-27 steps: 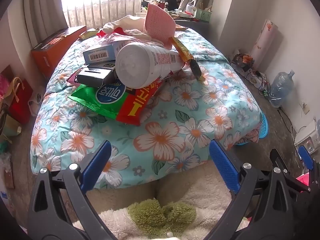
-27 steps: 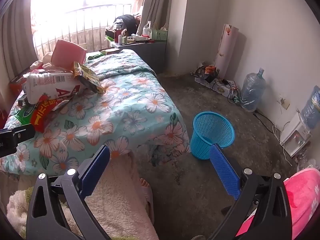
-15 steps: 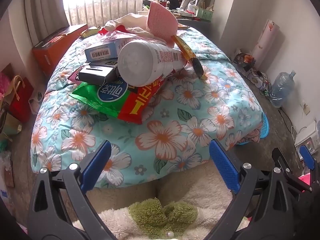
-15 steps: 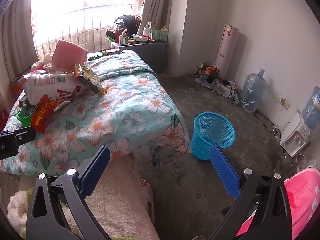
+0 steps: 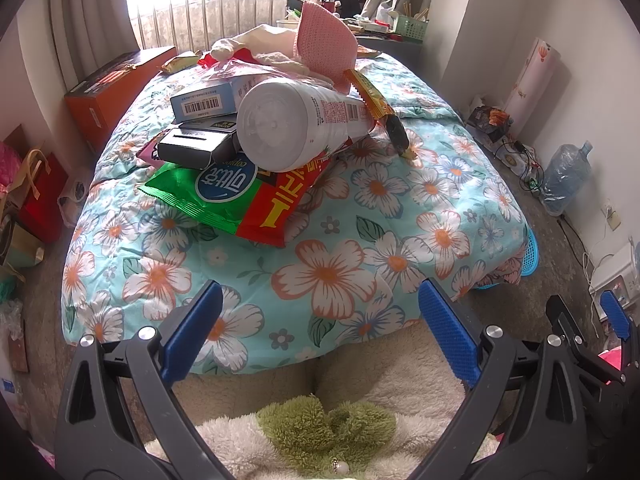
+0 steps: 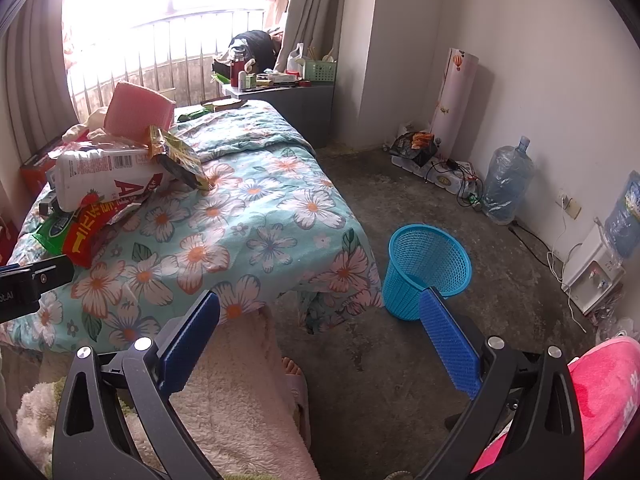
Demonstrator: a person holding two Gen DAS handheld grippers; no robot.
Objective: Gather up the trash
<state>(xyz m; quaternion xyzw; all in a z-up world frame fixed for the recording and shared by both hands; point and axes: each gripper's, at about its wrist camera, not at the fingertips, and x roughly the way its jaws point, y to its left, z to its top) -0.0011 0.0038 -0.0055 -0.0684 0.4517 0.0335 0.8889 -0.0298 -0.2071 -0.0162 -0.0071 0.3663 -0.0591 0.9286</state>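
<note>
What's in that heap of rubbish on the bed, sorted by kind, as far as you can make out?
White plastic bottle: 1
Cardboard boxes, one pale blue, one black: 2
Snack bags, one green and red, one yellow: 2
Pink cloth: 1
Total: 6, maybe more hidden beneath.

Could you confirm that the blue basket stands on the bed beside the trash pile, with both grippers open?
Not quite: the right wrist view shows the basket on the floor beside the bed, away from the trash pile. Both the left gripper and right gripper are open.
</note>
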